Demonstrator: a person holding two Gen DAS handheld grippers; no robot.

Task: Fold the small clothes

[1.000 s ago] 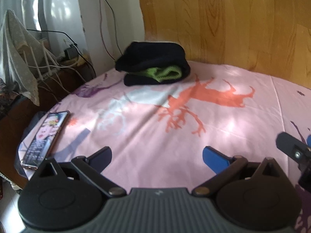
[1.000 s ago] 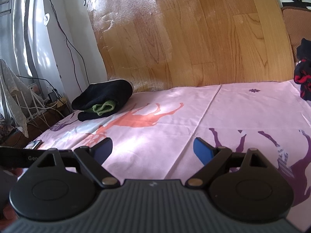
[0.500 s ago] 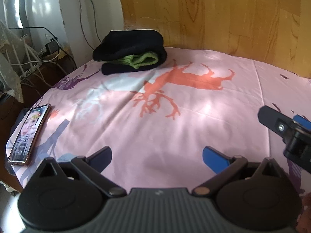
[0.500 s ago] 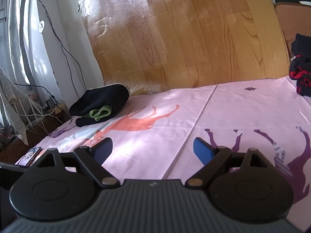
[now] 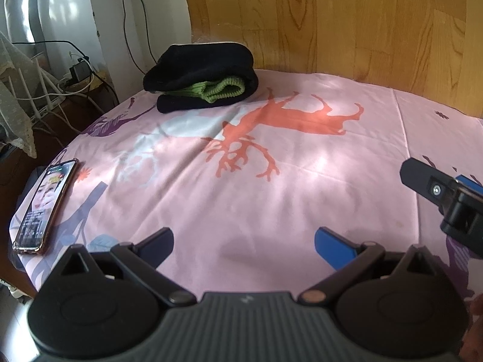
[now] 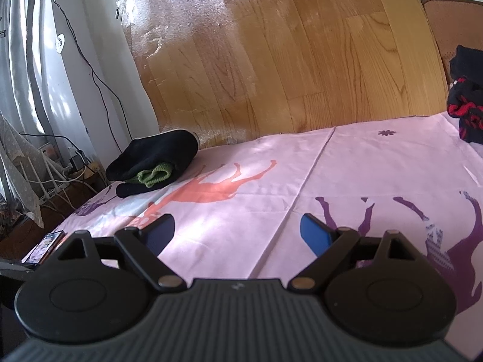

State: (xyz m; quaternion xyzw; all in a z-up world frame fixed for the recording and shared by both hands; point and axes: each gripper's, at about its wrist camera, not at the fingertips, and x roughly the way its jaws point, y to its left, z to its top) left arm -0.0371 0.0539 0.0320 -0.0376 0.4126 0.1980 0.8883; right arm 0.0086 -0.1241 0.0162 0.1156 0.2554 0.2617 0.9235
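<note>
I hold my left tool (image 5: 244, 242) low over the pink sheet (image 5: 271, 181), jaws spread wide and gripping nothing. My right tool (image 6: 237, 230) hovers likewise, wide and bare. The folded black clothes (image 5: 200, 77) sit far-left by the wooden board (image 5: 347, 21). Only the right view shows the black-and-red garment (image 6: 466, 111); the left view shows the phone (image 5: 45, 205) clearly.
</note>
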